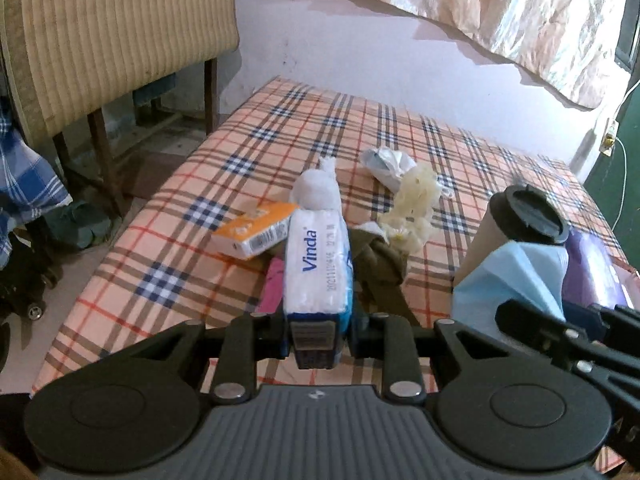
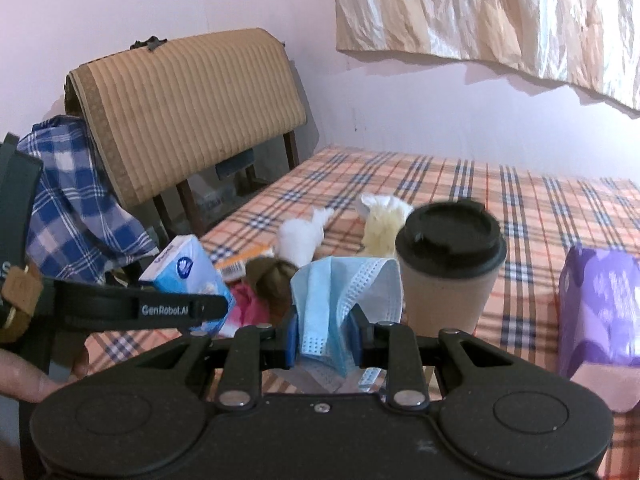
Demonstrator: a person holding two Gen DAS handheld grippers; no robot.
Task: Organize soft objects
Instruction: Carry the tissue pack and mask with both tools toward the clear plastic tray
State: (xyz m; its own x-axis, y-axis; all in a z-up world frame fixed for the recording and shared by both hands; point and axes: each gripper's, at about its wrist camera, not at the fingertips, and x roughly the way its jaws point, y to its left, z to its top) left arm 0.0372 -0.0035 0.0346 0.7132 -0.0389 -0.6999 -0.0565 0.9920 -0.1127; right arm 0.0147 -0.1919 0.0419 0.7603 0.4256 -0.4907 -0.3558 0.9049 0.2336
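Observation:
My left gripper is shut on a white and blue Vinda tissue pack, held above the plaid bed. My right gripper is shut on a light blue face mask that hangs crumpled between its pads. Below on the sheet lie a white rolled bundle, an olive cloth, a pink cloth, a pale yellow bundle and a white crumpled item. In the right wrist view the left gripper holds the tissue pack at the left.
A brown paper cup with a black lid stands just behind the mask, with a purple tissue pack to its right. An orange box lies by the cloths. A chair with a tan quilted cover and a blue checked cloth stand left of the bed.

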